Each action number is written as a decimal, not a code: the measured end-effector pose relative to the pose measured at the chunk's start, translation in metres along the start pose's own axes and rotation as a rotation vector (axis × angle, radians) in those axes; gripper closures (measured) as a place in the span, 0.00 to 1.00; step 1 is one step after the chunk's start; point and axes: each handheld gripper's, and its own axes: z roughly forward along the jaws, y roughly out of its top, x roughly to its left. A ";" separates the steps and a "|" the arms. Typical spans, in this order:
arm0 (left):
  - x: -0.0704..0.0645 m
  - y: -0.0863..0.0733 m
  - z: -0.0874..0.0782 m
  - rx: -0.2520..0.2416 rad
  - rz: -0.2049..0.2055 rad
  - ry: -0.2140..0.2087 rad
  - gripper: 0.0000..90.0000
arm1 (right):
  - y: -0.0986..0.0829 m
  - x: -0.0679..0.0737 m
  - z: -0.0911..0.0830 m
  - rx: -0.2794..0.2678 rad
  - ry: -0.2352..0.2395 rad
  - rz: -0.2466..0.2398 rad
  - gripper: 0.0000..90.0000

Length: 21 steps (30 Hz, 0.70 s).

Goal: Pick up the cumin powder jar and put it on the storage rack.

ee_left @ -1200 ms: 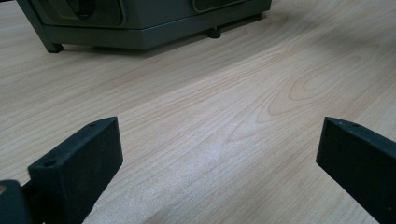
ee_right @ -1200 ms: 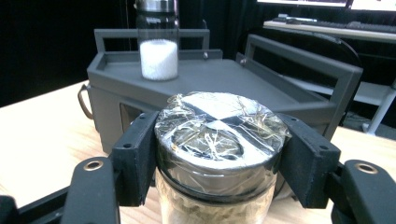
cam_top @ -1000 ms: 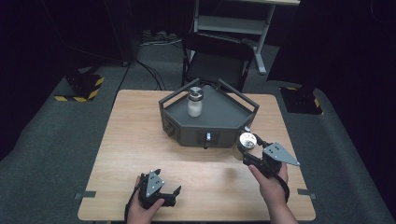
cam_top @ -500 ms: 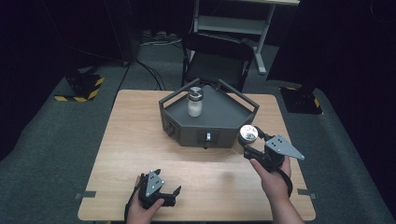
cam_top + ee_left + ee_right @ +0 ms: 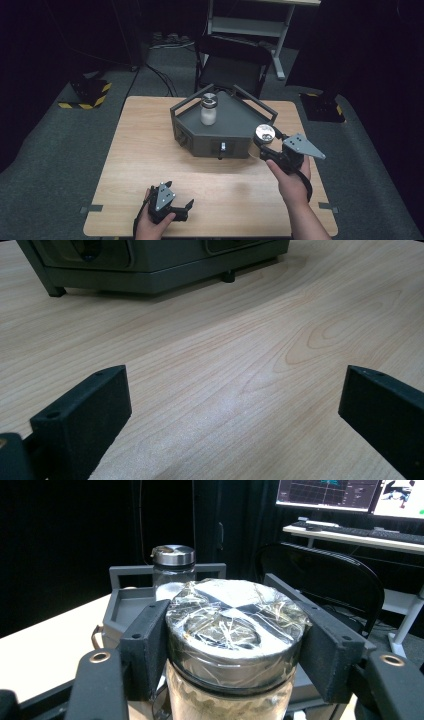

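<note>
Jars occupy us here, two of them. We see the right gripper [image 5: 266, 145] at the right side of the wooden surface [image 5: 150, 150], its fingers [image 5: 147, 647] clamped on the metal lid of a glass jar [image 5: 232, 645]; the lid is wrapped in crinkled clear film. In the high view this held jar [image 5: 264, 134] sits just beside the right front corner of the dark grey tray [image 5: 240, 125], held above the surface. A second jar [image 5: 208, 108] with a metal lid stands upright inside the tray, toward its back. In the right gripper view we find that second jar [image 5: 173, 567] behind the held one. Near the front edge, the left gripper [image 5: 185, 206] rests low on the surface, its fingers [image 5: 85, 415] spread wide apart around nothing but bare wood, pointing toward the tray [image 5: 150, 265].
</note>
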 end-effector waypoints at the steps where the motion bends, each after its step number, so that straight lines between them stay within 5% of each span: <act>1: 0.000 0.000 0.000 -0.001 -0.003 -0.002 0.01 | 0.001 -0.001 0.002 -0.001 -0.001 0.003 0.39; 21: 0.002 0.001 0.000 0.004 0.008 -0.013 0.01 | 0.021 -0.011 0.049 0.019 -0.052 0.016 0.39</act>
